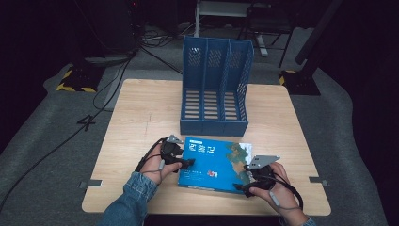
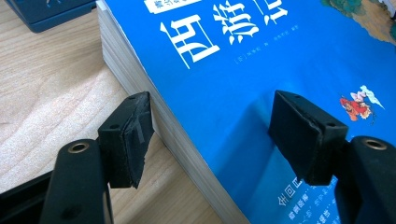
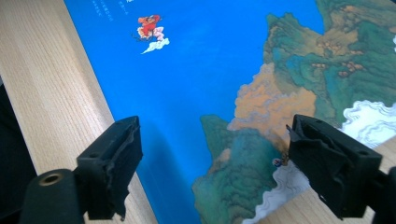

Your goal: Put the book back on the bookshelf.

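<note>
pale wooden table (image 1: 141, 113) on grey carpet (image 1: 42, 141), apparently dim room

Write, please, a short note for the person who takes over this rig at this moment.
Left tool: open, one jaw beside the book's page edge, one over its cover; no grip.
Right tool: open, jaws apart over the book's near right corner; no grip.
The book lies flat on the table, in front of the blue file rack, whose slots are empty.
Done: both tools are at the book.
Left: probably grip it, stand it up and put it in a slot.
</note>
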The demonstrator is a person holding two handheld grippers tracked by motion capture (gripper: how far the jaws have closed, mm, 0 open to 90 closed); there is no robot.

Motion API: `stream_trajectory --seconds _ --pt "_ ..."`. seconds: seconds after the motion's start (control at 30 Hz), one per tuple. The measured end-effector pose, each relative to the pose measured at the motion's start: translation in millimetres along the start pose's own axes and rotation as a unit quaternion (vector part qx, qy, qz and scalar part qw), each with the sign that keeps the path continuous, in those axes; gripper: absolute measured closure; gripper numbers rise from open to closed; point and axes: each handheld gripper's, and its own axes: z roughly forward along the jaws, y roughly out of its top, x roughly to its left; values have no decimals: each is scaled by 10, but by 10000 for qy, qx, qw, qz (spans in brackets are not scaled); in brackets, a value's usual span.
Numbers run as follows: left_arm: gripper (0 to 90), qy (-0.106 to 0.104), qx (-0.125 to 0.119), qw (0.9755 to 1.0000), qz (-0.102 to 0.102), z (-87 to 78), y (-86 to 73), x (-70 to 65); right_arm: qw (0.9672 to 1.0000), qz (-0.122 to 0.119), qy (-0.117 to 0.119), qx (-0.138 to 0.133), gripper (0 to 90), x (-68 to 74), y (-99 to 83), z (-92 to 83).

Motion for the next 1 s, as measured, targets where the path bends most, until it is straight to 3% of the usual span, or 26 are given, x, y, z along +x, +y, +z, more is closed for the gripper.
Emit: stream_trajectory --seconds 0.4,0.6,1.0 --pt "311 36 -57 10000 35 -3 -14 -17 9992 -249 -283 128 117 139 15 75" --pt "310 43 -59 10000 40 -2 -14 -19 9966 -592 -498 268 78 218 12 125" --pt "294 -26 -140 9998 -112 19 -43 -7 9969 -543 -533 204 50 227 6 154"
